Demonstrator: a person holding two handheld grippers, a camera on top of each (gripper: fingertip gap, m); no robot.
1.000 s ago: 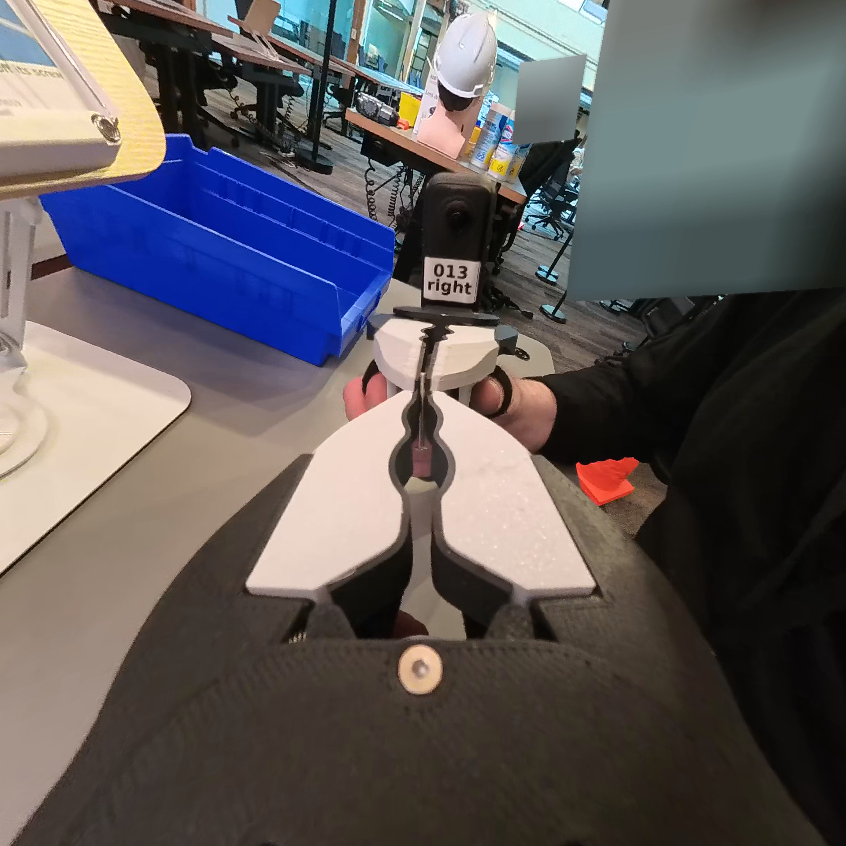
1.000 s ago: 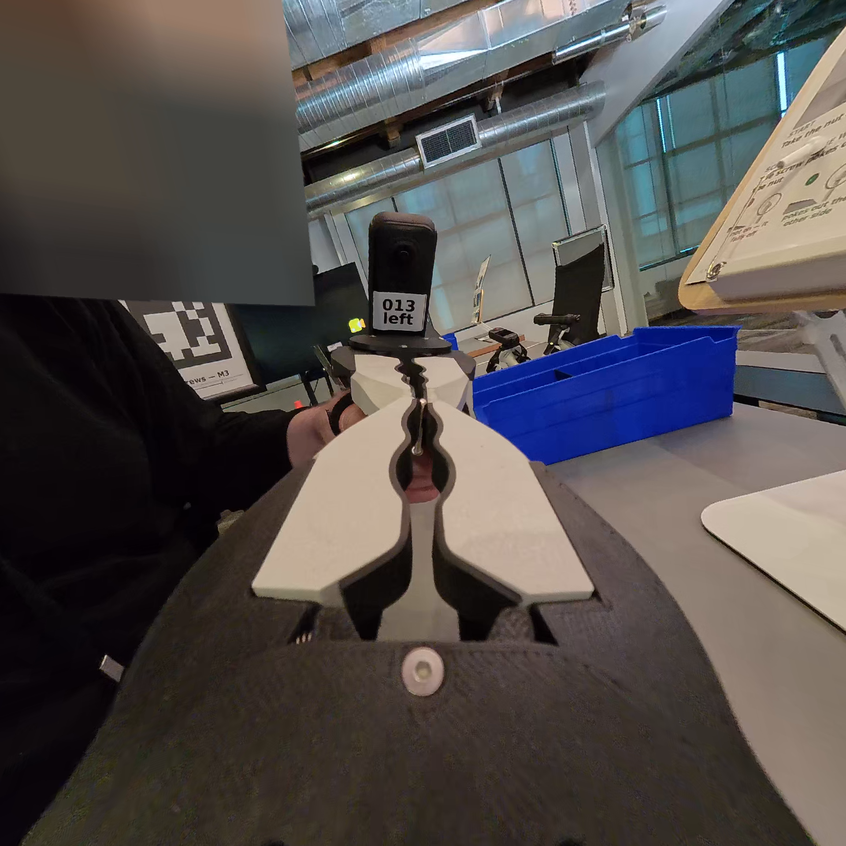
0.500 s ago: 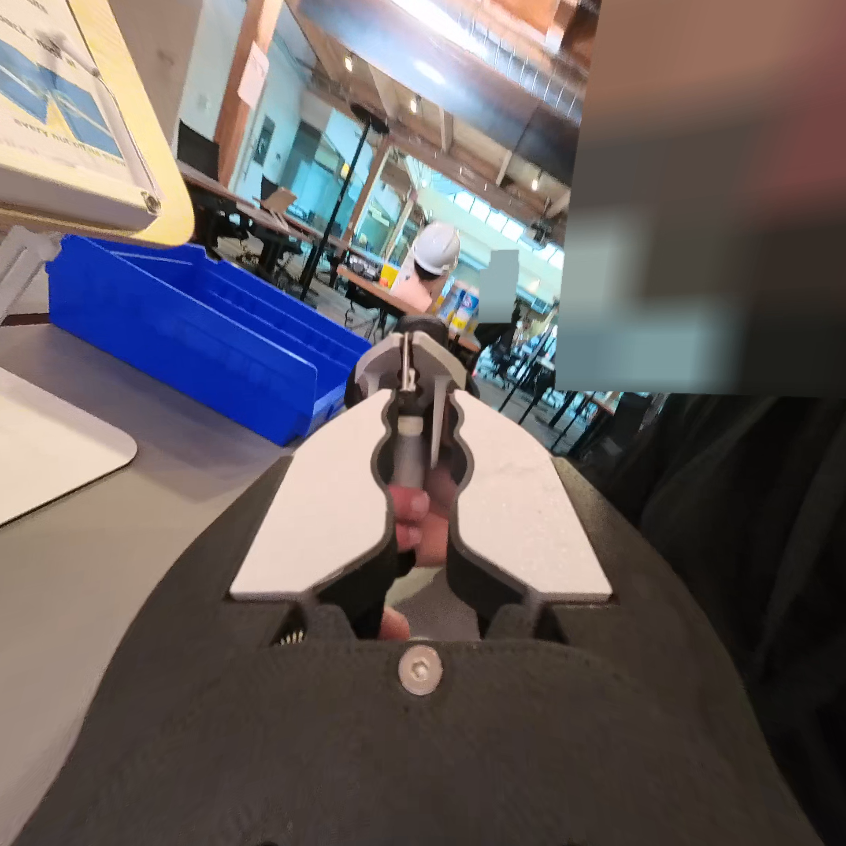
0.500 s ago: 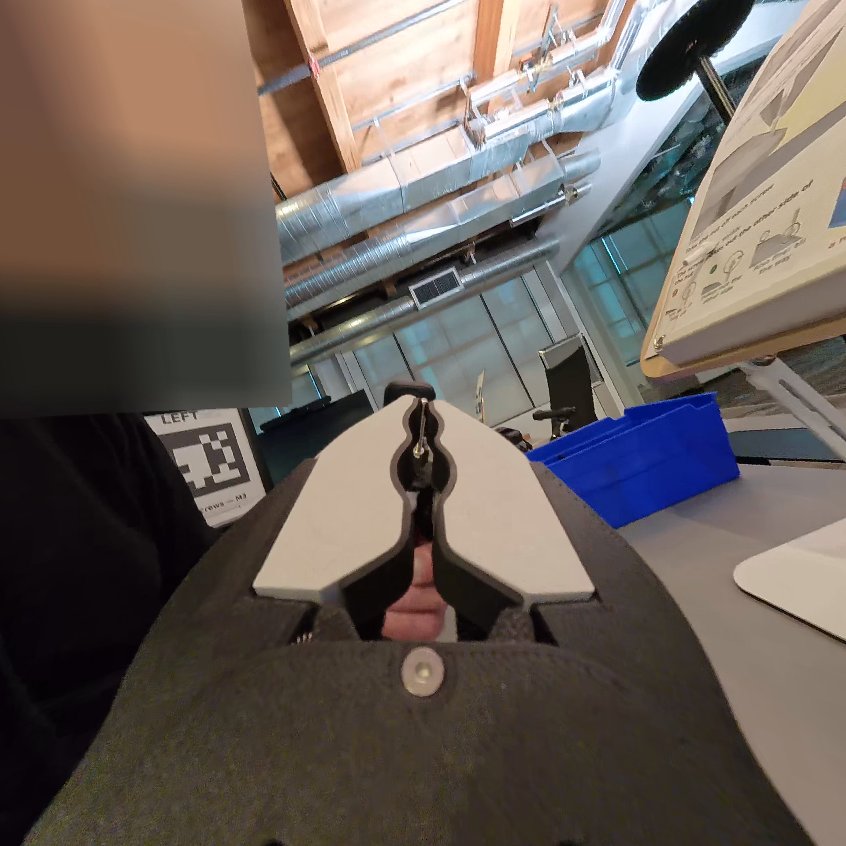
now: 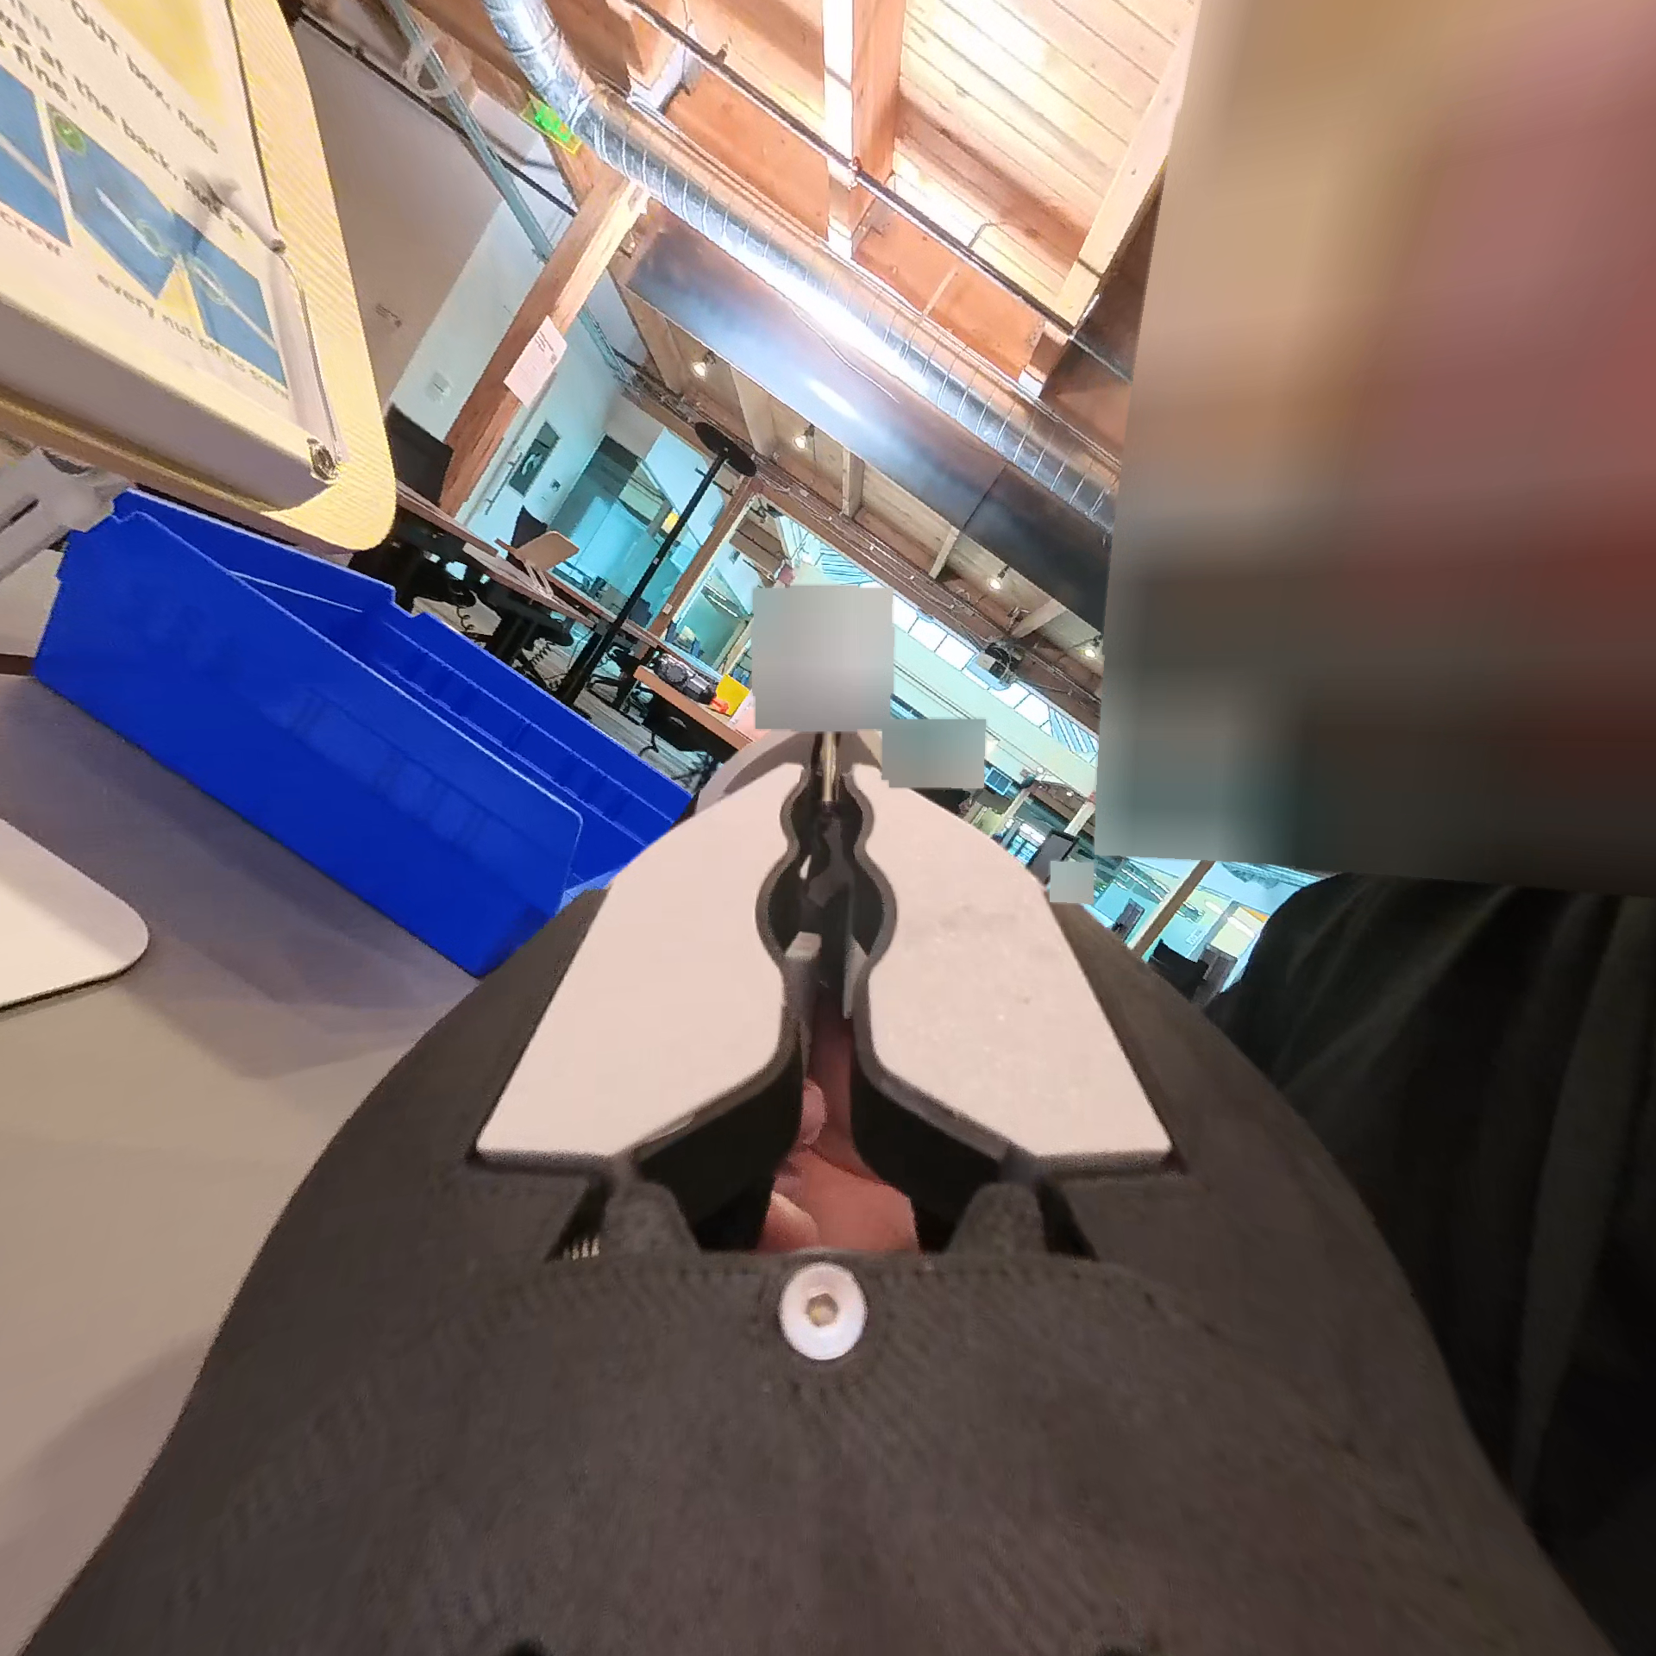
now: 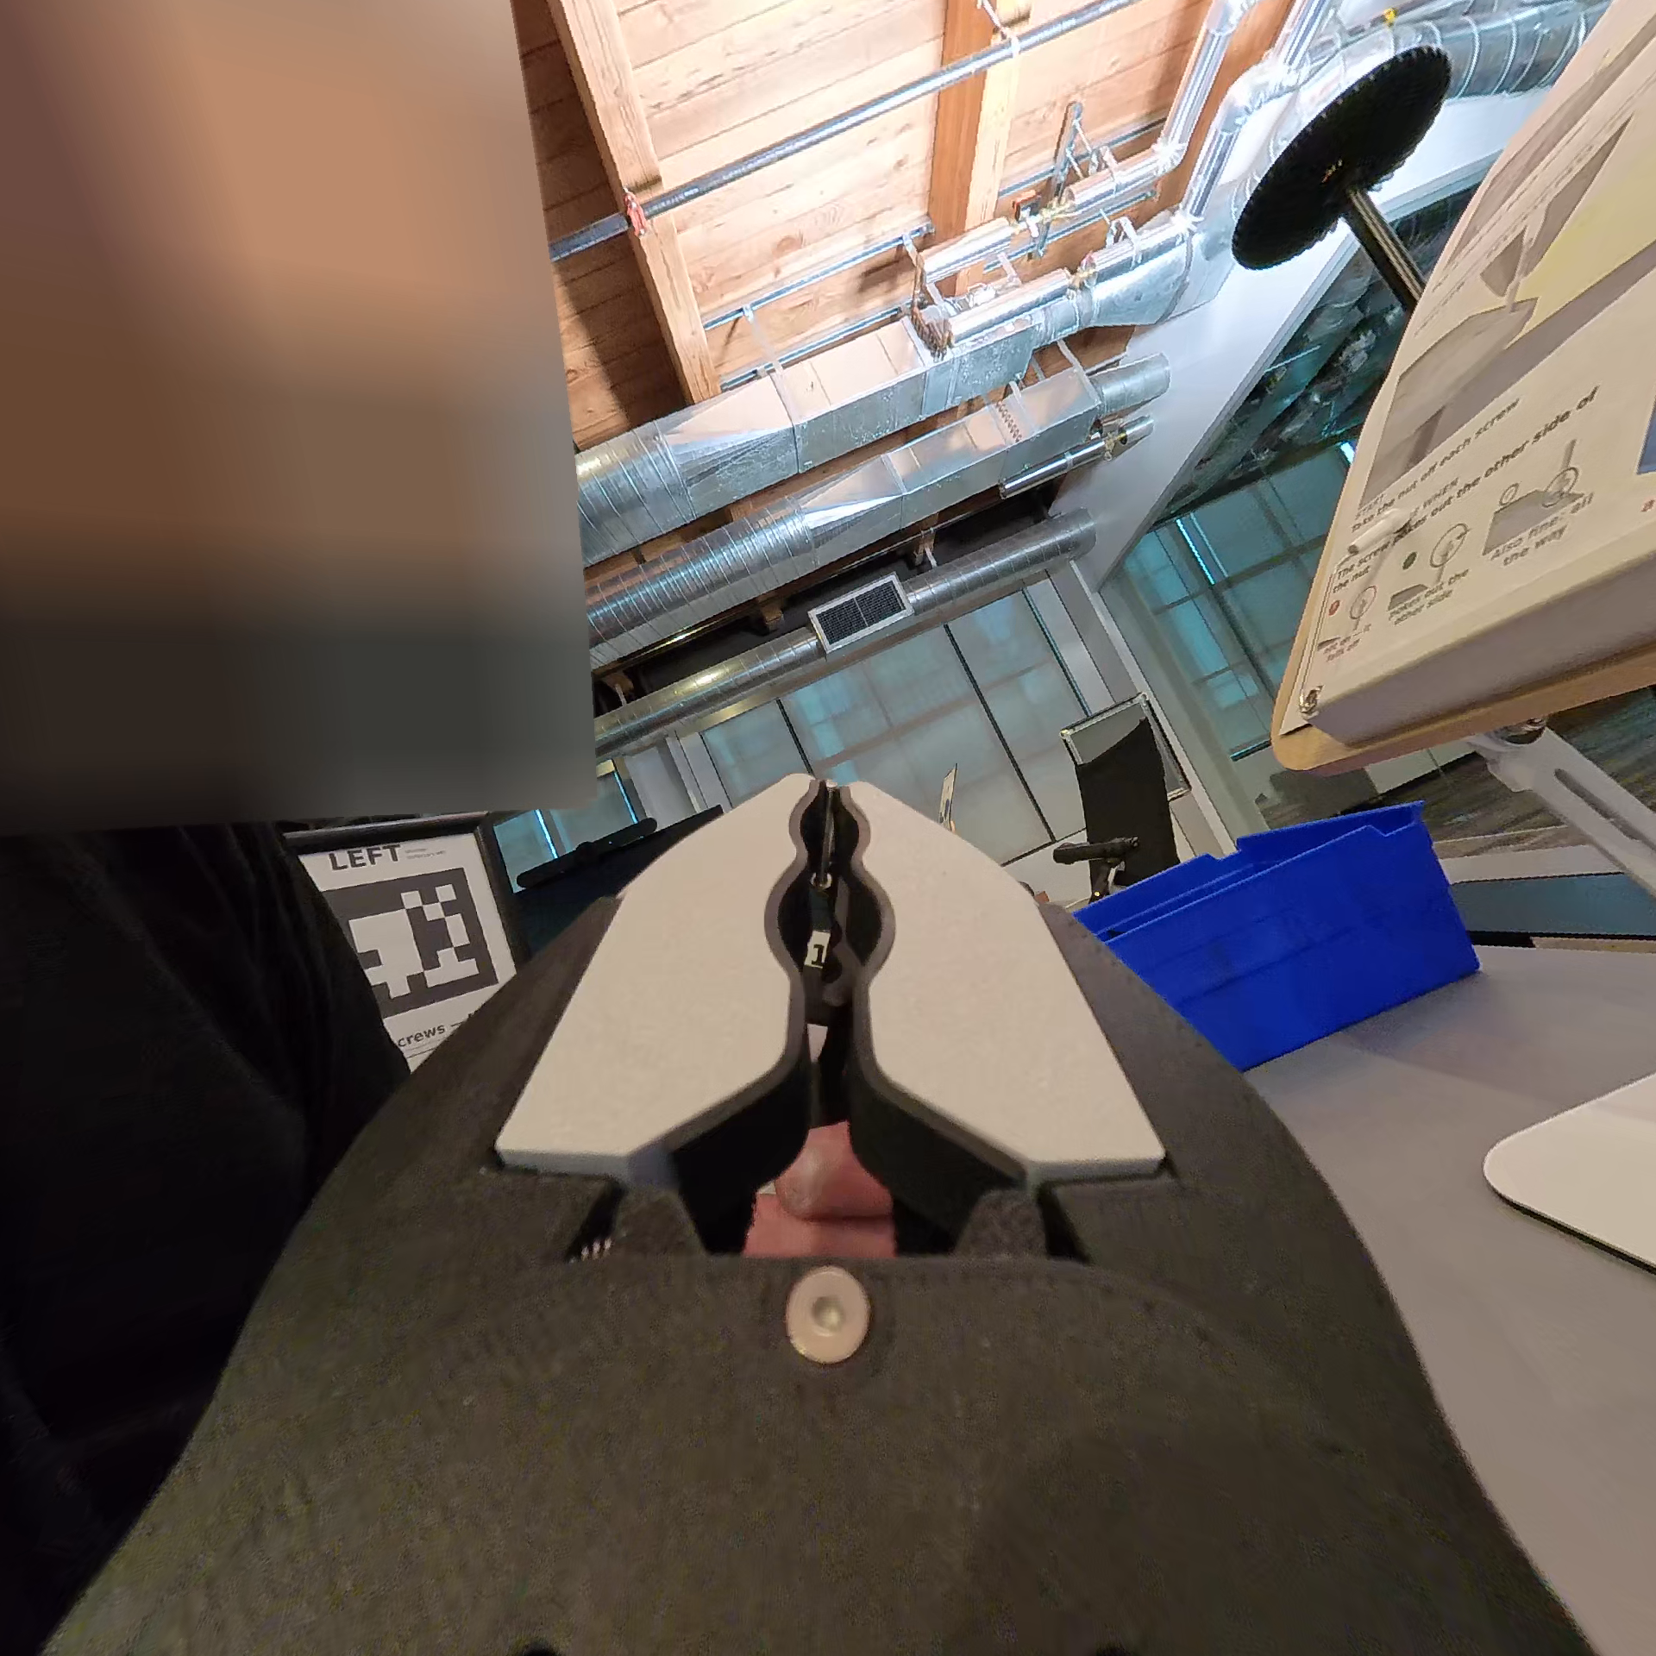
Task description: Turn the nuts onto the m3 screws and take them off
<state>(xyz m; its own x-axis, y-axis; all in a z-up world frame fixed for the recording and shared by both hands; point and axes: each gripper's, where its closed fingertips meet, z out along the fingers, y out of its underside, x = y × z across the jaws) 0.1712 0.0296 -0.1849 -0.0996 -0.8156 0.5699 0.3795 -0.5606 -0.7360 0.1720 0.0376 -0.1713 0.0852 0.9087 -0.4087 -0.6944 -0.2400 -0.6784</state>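
The screw (image 5: 832,762) sits pinched at the very tips of the left gripper (image 5: 829,789), a thin metal pin standing out past the white fingers (image 5: 681,977), which are closed together on it. Holding it by one end leaves the rest of the shaft free, which is probably why it is gripped so far forward. The right gripper (image 6: 826,811) meets it tip to tip from the opposite side, its own white fingers (image 6: 663,977) closed on something small and metallic (image 6: 821,883); that is likely the nut or the screw's other end, but it is too small to tell which. Both tools are tilted up off the grey table (image 5: 161,1120), so the screw is held in the air, likely to keep the turning free of the surface. Beyond the screw, on the table, lies a blue bin (image 5: 314,744), and above that bin an instruction board (image 5: 152,224) leans toward the person. A white mat (image 6: 1577,1174) lies on the table nearer than the bin.
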